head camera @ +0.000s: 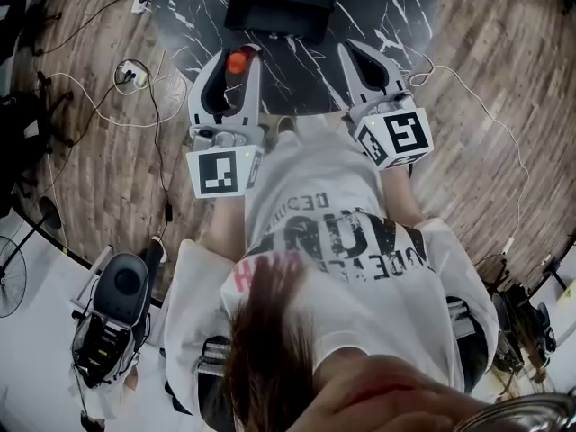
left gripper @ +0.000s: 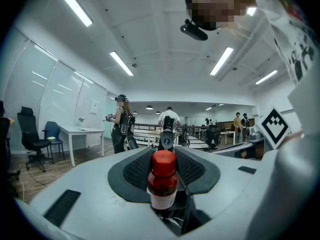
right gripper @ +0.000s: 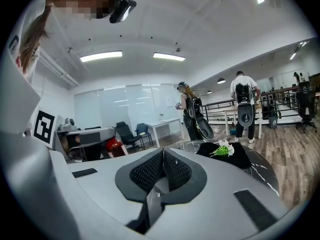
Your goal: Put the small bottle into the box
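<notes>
In the left gripper view a small brown bottle [left gripper: 163, 181] with a red cap and a white label stands upright between the dark pads, and my left gripper [left gripper: 165, 159] is shut on it. From the head view, the red cap [head camera: 237, 61] shows between the left gripper's [head camera: 236, 58] fingers at the near edge of the dark marble table [head camera: 396, 7]. A black box [head camera: 283, 3] sits further back on that table. My right gripper [head camera: 358, 50] hangs at the table's near edge too. Its [right gripper: 162, 159] pads meet with nothing between them.
Cables and a power strip [head camera: 130, 75] lie on the wooden floor to the left. A dark machine [head camera: 121, 295] and a fan [head camera: 11, 277] stand at the lower left. A black item with a green and white sprig [right gripper: 227, 153] lies on the table. People stand in the background [right gripper: 192, 116].
</notes>
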A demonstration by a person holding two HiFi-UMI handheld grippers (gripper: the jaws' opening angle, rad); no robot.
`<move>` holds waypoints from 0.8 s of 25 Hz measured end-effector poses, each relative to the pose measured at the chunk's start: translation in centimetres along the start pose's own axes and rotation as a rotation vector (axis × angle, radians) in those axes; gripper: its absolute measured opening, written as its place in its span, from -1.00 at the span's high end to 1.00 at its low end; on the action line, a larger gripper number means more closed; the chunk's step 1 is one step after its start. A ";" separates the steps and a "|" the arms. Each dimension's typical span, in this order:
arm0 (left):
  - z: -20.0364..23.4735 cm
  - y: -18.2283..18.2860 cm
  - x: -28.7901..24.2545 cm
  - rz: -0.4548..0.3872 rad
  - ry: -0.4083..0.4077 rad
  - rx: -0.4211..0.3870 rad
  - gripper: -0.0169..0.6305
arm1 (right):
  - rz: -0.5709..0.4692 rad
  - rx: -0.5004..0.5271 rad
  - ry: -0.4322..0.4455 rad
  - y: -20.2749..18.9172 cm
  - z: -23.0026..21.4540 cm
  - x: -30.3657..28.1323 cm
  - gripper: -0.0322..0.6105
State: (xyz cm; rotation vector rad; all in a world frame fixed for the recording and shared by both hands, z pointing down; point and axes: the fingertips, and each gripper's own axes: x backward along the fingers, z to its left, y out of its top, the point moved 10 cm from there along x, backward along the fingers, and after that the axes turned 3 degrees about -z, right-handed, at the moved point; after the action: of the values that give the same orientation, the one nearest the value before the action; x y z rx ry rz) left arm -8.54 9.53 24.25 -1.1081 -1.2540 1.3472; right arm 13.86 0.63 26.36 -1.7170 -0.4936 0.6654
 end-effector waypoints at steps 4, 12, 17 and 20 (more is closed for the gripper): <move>0.0 0.0 -2.1 0.000 0.031 0.000 0.51 | 0.004 0.004 0.027 0.7 -2.3 -1.7 0.89; -0.3 -0.2 -4.6 0.018 0.068 0.005 0.51 | 0.034 -0.020 0.048 0.8 -5.0 -3.5 0.89; -0.6 -0.3 -5.7 0.020 0.083 0.003 0.51 | 0.047 -0.033 0.048 0.4 -6.1 -3.6 0.89; -0.7 -0.4 -5.9 0.027 0.086 0.002 0.51 | 0.046 -0.039 0.038 0.2 -6.4 -3.5 0.89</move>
State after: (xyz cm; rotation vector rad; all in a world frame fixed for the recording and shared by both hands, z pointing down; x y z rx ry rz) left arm -7.07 3.79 24.68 -1.1731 -1.1783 1.3066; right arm 15.53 -6.35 27.83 -1.7794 -0.4444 0.6585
